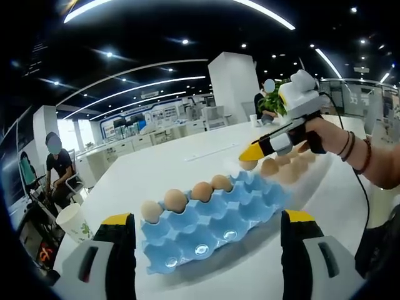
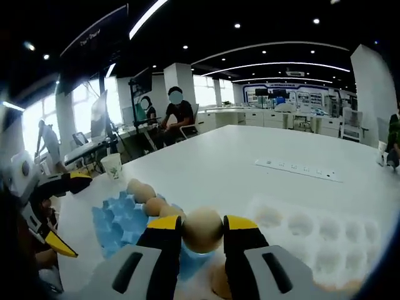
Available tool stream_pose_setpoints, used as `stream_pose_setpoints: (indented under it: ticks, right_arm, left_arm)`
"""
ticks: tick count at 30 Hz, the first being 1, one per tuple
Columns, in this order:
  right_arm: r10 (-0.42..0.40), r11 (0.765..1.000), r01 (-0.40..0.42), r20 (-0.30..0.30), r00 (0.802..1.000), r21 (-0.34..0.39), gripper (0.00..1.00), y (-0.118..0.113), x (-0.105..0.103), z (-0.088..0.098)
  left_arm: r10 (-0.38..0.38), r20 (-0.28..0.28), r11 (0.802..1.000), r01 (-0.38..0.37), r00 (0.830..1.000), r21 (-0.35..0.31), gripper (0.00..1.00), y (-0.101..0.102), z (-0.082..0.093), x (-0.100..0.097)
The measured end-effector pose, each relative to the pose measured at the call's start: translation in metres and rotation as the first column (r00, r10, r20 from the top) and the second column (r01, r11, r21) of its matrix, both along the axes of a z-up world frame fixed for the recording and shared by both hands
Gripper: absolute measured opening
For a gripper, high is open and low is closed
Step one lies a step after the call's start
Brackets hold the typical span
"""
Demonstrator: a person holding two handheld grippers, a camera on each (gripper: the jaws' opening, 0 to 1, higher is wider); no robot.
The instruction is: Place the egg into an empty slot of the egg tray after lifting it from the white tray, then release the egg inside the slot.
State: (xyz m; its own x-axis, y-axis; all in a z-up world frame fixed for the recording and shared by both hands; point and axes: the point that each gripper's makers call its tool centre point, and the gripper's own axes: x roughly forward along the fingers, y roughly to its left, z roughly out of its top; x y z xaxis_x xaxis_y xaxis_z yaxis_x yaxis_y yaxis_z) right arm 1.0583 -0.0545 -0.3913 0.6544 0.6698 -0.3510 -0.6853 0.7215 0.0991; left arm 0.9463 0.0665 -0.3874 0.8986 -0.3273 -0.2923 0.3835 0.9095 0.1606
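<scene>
My right gripper (image 2: 202,232) has its jaws clenched on the egg (image 2: 202,229), which sits between the yellow tips, lifted above the near end of the blue egg tray (image 2: 115,222). Seen from my left side, that gripper (image 1: 251,152) hangs over the far end of the egg tray (image 1: 212,222), next to the white tray (image 1: 312,178). My left gripper (image 1: 206,234) has its jaws spread wide with nothing between them, the blue tray in the gap. Four eggs (image 1: 186,199) line the tray's far row. A paper cup (image 1: 75,222) stands on the white counter (image 1: 187,156).
</scene>
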Motion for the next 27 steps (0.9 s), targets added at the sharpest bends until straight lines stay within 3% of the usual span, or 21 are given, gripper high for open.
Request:
stream_pose_setpoints:
  ticks: [14,19,24,27]
  right_arm:
    - [0.006,0.998,-0.006,-0.006,1.000,-0.056,0.27,0.008,0.004,-0.015]
    - [0.007,0.994,-0.007,0.002,1.000,-0.109,0.27,0.009,0.008,-0.023]
    - [0.022,0.994,-0.021,0.005,1.000,-0.108,0.27,0.011,0.010,-0.020]
    - [0.038,0.988,-0.034,0.019,0.999,-0.153,0.27,0.012,0.011,-0.022]
  left_arm:
    - [-0.009,-0.004,1.000,0.009,1.000,0.001,0.99,-0.005,0.000,-0.003]
    - [-0.008,-0.009,1.000,0.008,1.000,0.001,0.98,-0.003,-0.001,-0.002]
    - [-0.007,-0.019,1.000,0.008,1.000,0.012,0.98,-0.002,-0.002,-0.002]
    - [-0.008,-0.018,1.000,0.008,1.000,0.007,0.98,-0.002,-0.001,-0.001]
